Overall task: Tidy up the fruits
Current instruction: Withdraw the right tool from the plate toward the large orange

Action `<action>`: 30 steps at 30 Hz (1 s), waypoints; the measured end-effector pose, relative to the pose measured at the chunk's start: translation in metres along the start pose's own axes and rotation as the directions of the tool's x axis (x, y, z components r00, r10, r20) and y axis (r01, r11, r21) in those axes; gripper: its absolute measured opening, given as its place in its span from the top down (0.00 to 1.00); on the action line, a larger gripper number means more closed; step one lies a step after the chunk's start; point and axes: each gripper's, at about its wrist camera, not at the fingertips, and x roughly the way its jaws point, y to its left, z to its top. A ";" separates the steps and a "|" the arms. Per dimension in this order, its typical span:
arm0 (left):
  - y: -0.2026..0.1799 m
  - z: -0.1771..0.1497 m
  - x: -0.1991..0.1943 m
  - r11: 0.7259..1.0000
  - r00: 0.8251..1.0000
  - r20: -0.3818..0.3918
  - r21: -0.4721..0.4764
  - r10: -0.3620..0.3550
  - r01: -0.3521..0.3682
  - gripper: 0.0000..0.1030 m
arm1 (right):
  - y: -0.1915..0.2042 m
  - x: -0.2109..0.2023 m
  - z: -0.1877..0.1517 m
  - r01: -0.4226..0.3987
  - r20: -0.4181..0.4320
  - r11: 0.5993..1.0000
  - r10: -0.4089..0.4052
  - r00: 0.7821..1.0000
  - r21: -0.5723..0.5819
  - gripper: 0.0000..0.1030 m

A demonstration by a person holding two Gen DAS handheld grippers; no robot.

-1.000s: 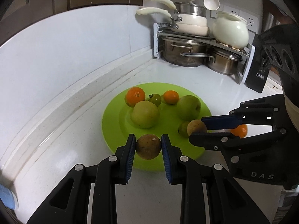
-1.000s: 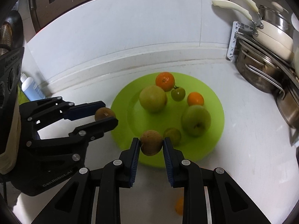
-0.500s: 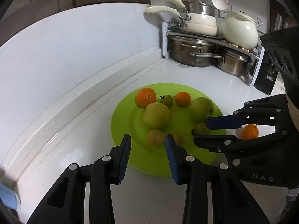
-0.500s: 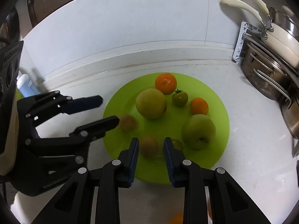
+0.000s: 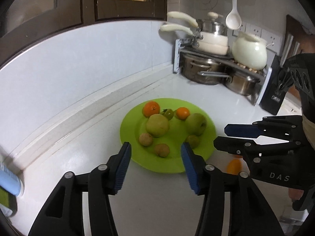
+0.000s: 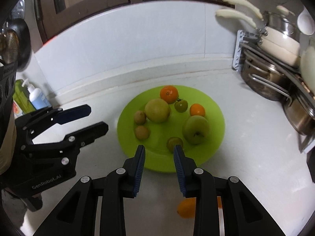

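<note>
A lime-green plate on the white counter carries two oranges, a small green tomato, two large green fruits and three small brown fruits. My left gripper hovers above the plate's near edge. Its jaws are opening and nothing is between them. My right gripper hangs over the plate's near rim, jaws slightly apart, with nothing in them. Another orange lies on the counter off the plate, partly hidden under the right gripper.
A rack of steel pots with white pans and a white jar fills the back right corner. A black box stands beside it. Bottles stand at the left by the raised wall ledge.
Both grippers let go of their brown fruits, which now lie on the plate. Both have drawn back and up, and the left jaws have spread wider.
</note>
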 end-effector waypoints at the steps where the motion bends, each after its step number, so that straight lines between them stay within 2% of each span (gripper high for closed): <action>1: -0.002 0.000 -0.006 1.000 1.000 0.008 -0.004 0.002 -0.002 0.48 | 0.000 -0.006 -0.001 0.000 0.011 1.000 0.000 1.000 -0.002 0.70; 2: -0.005 0.000 -0.011 1.000 1.000 0.015 -0.004 0.008 -0.008 0.45 | 0.000 -0.012 -0.003 0.001 0.021 1.000 -0.001 1.000 -0.005 0.70; 4: -0.011 -0.001 -0.022 1.000 1.000 0.026 -0.008 0.017 -0.017 0.42 | 0.000 -0.023 -0.006 0.010 0.040 1.000 -0.010 0.999 -0.010 0.63; 11: -0.032 -0.005 -0.044 0.999 0.999 0.038 -0.035 0.011 -0.010 0.31 | -0.009 -0.056 -0.016 0.025 0.092 1.000 -0.023 0.995 -0.017 0.55; 22: -0.077 -0.017 -0.048 0.999 0.999 0.033 -0.051 0.001 0.000 0.27 | -0.040 -0.079 -0.038 0.043 0.093 0.998 -0.039 0.995 -0.037 0.53; 30: -0.109 -0.025 -0.031 1.000 1.000 0.024 -0.003 0.003 -0.003 0.27 | -0.065 -0.078 -0.052 0.043 0.064 0.996 -0.038 0.997 -0.074 0.53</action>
